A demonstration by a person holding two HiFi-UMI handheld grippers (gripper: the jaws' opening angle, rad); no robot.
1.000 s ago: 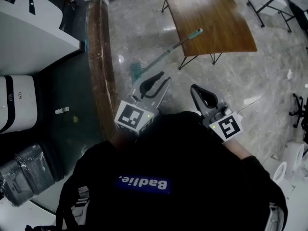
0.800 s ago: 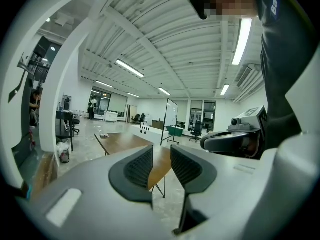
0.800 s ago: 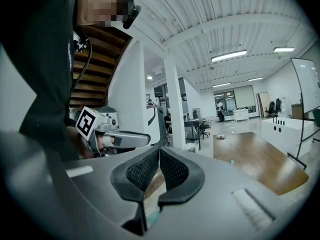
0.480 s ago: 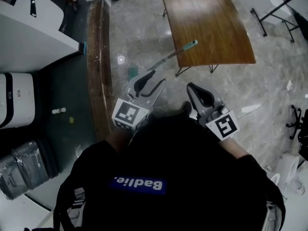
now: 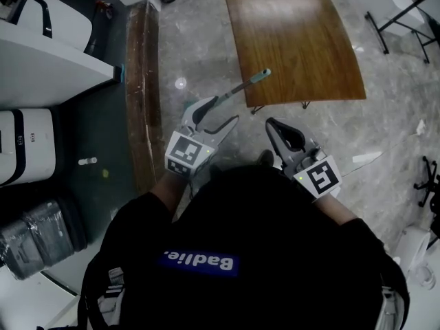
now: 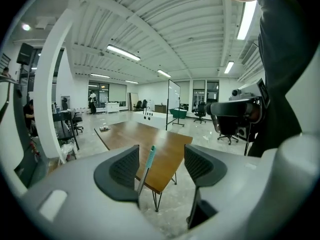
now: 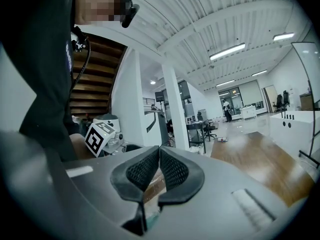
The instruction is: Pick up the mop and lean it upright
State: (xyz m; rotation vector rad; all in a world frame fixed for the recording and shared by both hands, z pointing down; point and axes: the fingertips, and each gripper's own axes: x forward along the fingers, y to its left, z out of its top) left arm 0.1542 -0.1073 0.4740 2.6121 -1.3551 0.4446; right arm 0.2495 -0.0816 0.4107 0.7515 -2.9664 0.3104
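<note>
The mop's grey handle with a teal tip (image 5: 260,76) leans against the edge of the wooden table (image 5: 295,40). Its lower part and head are hidden behind my left gripper (image 5: 218,113). In the left gripper view the handle (image 6: 147,165) stands between the jaws, close to the left pad (image 6: 122,168). The left gripper (image 6: 161,165) is open: its jaws have just been opening and the pads do not press on the handle. My right gripper (image 5: 284,133) is held to the right of the mop. Its pads (image 7: 159,167) meet with nothing between them.
A long brown wooden strip (image 5: 141,95) runs along the marble floor to the left. White cabinets (image 5: 48,47), a white machine (image 5: 20,146) and wrapped bins (image 5: 41,236) stand further left. A chair base (image 5: 430,177) is at the right edge.
My left gripper has moved forward to the mop handle and its jaws have spread wider. The mop head has gone out of sight behind it. The right gripper has come along beside it, still shut.
</note>
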